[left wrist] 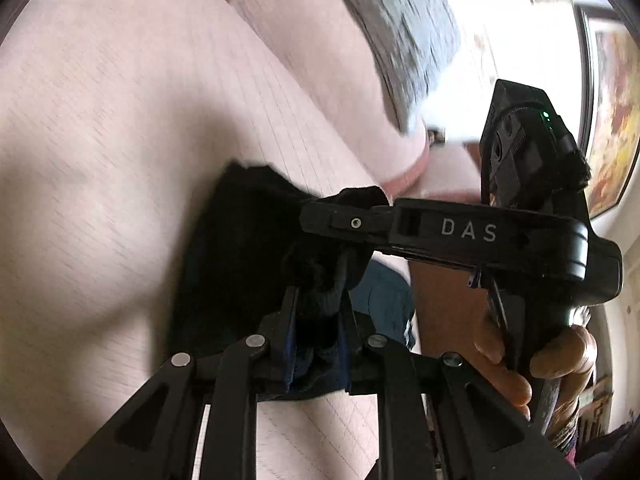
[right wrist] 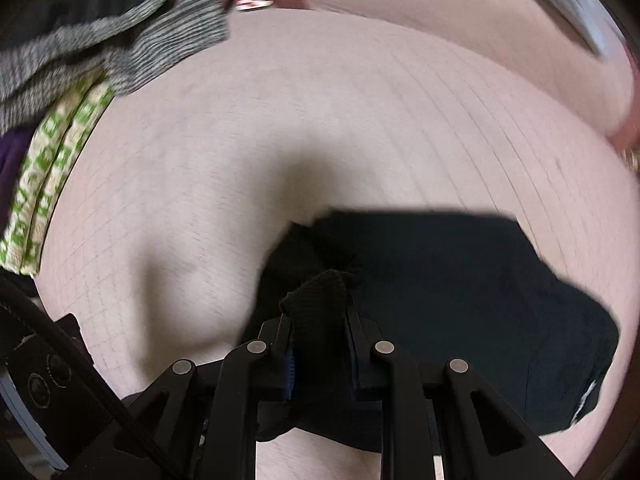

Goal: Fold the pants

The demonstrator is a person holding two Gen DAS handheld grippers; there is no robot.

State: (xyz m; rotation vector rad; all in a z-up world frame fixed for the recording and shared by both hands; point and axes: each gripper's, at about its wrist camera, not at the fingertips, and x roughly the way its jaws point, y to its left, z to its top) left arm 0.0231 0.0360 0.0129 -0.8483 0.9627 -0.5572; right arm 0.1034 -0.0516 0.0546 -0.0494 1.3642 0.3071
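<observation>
The black pants [right wrist: 460, 280] hang bunched over a pale pink bed sheet [right wrist: 320, 120]. My right gripper [right wrist: 318, 320] is shut on a ribbed black edge of the pants. My left gripper [left wrist: 316, 304] is shut on another bunch of the pants [left wrist: 240, 240]. In the left wrist view the right gripper [left wrist: 344, 222] comes in from the right, held by a hand [left wrist: 540, 364], its fingers close above my left fingers and pinching the same black cloth. Both views are blurred by motion.
A grey striped garment [right wrist: 120, 48] and a green-and-white patterned cloth [right wrist: 52, 168] lie at the bed's upper left. A grey blanket [left wrist: 400, 32] lies at the far side. A framed picture [left wrist: 612, 120] hangs on the right wall.
</observation>
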